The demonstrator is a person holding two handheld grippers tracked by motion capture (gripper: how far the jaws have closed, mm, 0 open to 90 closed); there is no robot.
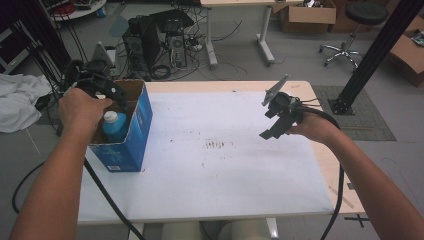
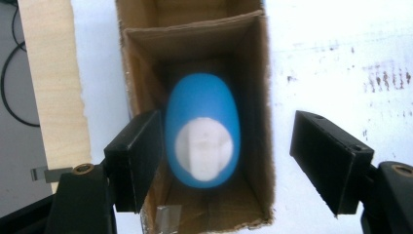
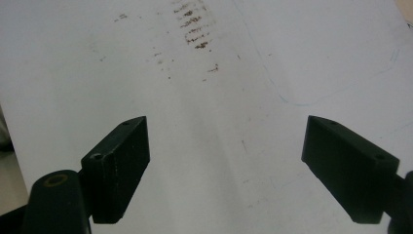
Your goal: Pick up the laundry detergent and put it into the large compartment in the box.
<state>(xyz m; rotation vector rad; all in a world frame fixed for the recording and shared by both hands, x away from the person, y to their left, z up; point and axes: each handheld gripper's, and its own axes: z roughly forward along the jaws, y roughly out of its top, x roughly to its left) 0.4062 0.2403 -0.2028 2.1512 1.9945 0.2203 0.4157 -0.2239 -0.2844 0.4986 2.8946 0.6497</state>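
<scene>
A blue bottle with a white cap stands upright inside an open blue cardboard box at the table's left edge. My left gripper hovers just above the box's open top, pointing down. In the left gripper view the bottle sits blurred below and between the jaws, inside the brown box walls; my left gripper is open and its pads stand apart from the bottle. My right gripper hangs open over the right part of the white table, with nothing between its jaws.
Dark smudges mark the tabletop's middle. A black post rises beyond the far right corner. A computer tower with tangled cables and an office chair stand on the floor behind. A white cloth lies at the left.
</scene>
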